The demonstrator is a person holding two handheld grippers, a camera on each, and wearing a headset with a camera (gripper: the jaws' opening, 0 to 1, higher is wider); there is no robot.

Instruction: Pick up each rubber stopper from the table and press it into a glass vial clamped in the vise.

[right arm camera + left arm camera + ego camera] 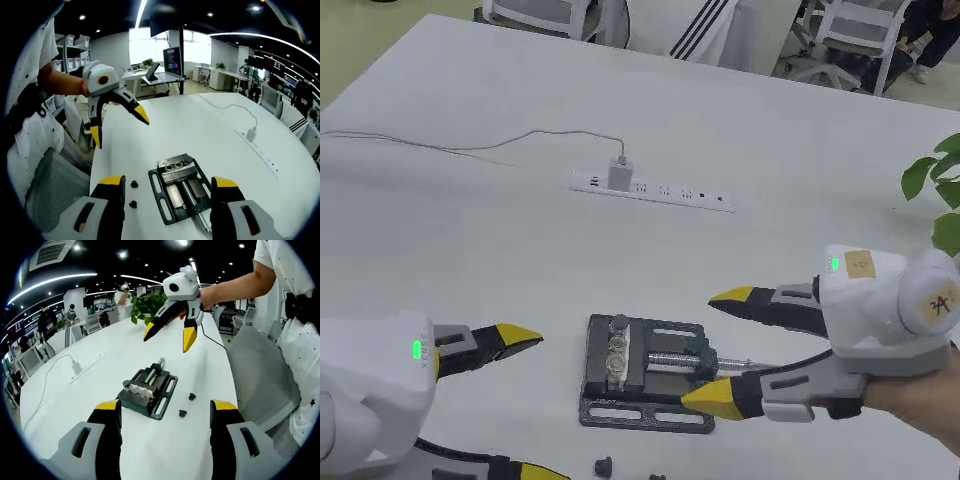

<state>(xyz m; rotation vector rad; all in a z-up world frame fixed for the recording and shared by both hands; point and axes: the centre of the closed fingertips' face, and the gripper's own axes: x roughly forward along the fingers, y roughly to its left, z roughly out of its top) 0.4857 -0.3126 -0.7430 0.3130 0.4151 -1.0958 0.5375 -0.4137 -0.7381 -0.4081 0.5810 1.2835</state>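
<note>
A dark vise (642,378) sits on the white table with a row of glass vials (617,352) clamped in its jaws; the far vial carries a dark stopper (619,323). Two loose black rubber stoppers (603,465) lie near the table's front edge, just in front of the vise. My left gripper (538,404) hovers open to the left of the vise, nothing between its yellow tips. My right gripper (708,348) hangs open above the vise's right side, empty. The left gripper view has the vise (148,390) and both stoppers (191,396) ahead of its jaws. In the right gripper view the stoppers (134,184) lie left of the vise (180,189).
A white power strip (650,188) with a plugged charger and a cable trailing left lies at mid-table. Plant leaves (940,190) reach in at the right edge. Office chairs stand beyond the far side. A grey mesh chair (260,375) is by the person.
</note>
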